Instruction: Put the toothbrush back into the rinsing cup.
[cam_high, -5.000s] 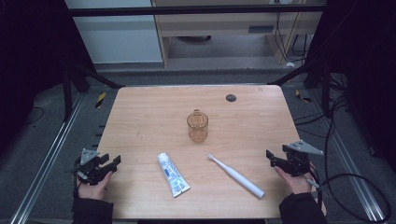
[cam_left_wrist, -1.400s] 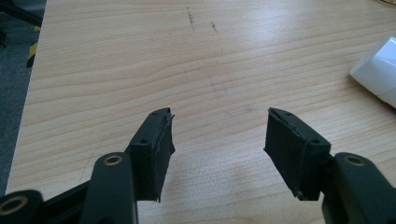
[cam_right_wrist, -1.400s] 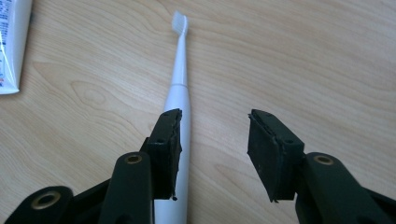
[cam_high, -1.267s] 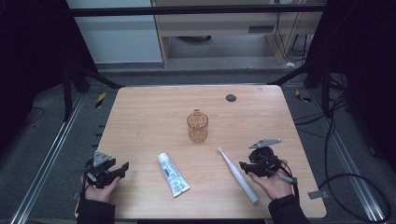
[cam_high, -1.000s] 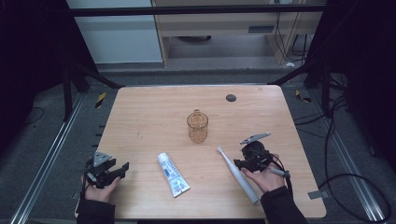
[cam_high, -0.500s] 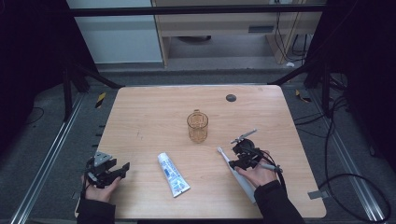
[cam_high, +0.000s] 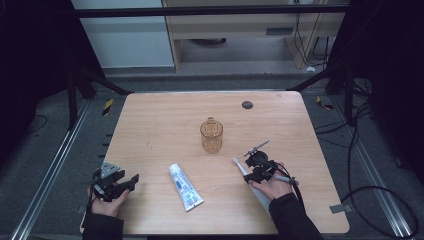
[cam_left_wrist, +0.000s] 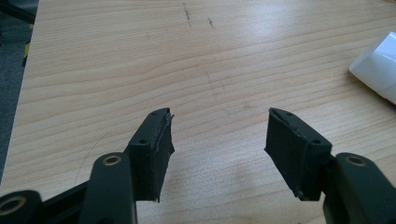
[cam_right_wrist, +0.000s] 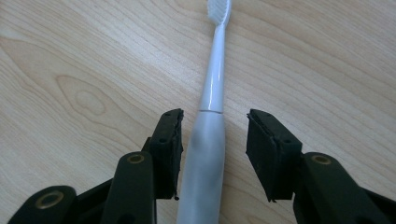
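Toothbrush: smooth white plastic, slim neck, bristled head, flat on pale grained wood table; right gripper jaws spread astride handle, no pinch

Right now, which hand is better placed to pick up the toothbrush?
The right. The right gripper straddles the toothbrush handle with its jaws open, a gap at the far pad. The left gripper sits at the table's near left corner, jaws open over bare wood, with the toothpaste tube between it and the brush.
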